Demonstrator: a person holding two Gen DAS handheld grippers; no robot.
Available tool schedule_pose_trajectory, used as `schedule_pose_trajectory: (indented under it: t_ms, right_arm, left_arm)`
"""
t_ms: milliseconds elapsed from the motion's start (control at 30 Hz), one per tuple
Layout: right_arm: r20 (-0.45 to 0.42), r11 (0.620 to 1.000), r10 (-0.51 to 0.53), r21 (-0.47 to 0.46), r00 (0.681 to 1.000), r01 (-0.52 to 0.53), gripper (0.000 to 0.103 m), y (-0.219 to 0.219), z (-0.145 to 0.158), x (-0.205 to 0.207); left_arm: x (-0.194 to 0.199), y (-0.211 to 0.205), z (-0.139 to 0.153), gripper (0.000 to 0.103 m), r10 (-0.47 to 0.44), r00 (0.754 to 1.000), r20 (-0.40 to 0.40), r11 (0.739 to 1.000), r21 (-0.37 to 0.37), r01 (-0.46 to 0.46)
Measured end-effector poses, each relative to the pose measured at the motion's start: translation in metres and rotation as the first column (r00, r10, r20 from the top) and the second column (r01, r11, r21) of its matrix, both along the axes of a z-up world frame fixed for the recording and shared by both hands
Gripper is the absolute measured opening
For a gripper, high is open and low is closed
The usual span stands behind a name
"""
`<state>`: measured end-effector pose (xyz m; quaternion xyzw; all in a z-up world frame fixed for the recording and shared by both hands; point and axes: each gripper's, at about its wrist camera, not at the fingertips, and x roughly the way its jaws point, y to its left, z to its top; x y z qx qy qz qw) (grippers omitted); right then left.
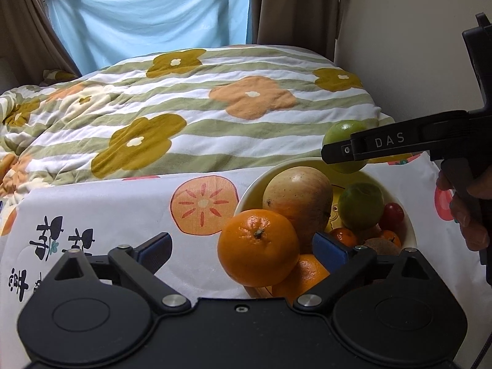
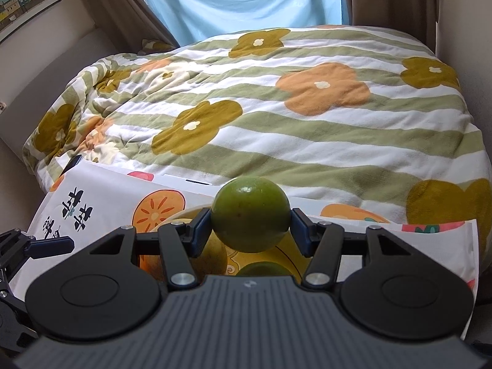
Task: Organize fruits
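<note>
A yellow bowl [image 1: 246,196] on a white fruit-print cloth holds an apple [image 1: 298,196], a green fruit [image 1: 363,206], oranges, a red fruit and small fruits. My left gripper [image 1: 243,246] is open, its fingers wide on either side of a large orange [image 1: 258,247] at the bowl's near rim; the right pad [image 1: 330,250] is close to it. My right gripper [image 2: 250,224] is shut on a green fruit [image 2: 250,213] and holds it above the bowl's far side; it also shows in the left wrist view [image 1: 344,141].
The white cloth [image 1: 123,215] has persimmon prints and black characters. Behind it lies a bed with a striped flower quilt [image 1: 200,107]. A blue sheet [image 1: 147,12] and brown curtains hang at the window. A wall stands at the right.
</note>
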<state>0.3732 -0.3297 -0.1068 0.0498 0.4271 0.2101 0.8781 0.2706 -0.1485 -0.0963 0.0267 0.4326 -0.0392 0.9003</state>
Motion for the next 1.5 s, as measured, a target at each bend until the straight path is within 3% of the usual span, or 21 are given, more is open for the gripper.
schedule_pose_trajectory:
  t_ms: [400,467,533,767,1067,1267,1500]
  right_arm:
    - [0.007,1.0,0.019,0.012,1.0,-0.019,0.071,0.003,-0.016,0.005]
    - [0.023,0.999,0.02,0.039,1.0,-0.021,0.079,0.0,-0.013,0.003]
    - [0.041,0.999,0.001,0.04,0.999,-0.002,0.097,0.0,-0.009,-0.001]
    - [0.071,0.998,-0.042,0.049,0.997,0.039,0.099,-0.003,0.014,-0.022]
    - [0.164,0.992,-0.119,0.059,0.979,0.111,0.099,0.005,0.071,-0.087]
    - [0.218,0.984,-0.175,0.047,0.96,0.169,0.099,0.019,0.108,-0.155]
    - [0.242,0.97,-0.238,0.018,0.94,0.241,0.102,0.036,0.131,-0.238]
  left_arm:
    - [-0.01,0.005,0.0,0.1,0.07,0.998,-0.005,0.998,0.004,-0.07]
    - [-0.014,0.006,0.001,0.1,0.081,0.997,-0.007,0.997,0.005,-0.081]
    - [-0.019,0.007,0.005,0.1,0.09,0.996,0.003,0.996,0.009,-0.091]
    - [-0.033,0.014,0.029,0.1,0.093,0.994,0.054,0.996,0.006,-0.093]
    - [-0.081,0.037,0.074,0.1,0.067,0.983,0.168,0.998,-0.008,-0.067]
    - [-0.129,0.06,0.1,0.1,0.063,0.969,0.239,0.998,-0.02,-0.06]
    - [-0.183,0.082,0.116,0.1,0.053,0.958,0.282,0.998,-0.038,-0.044]
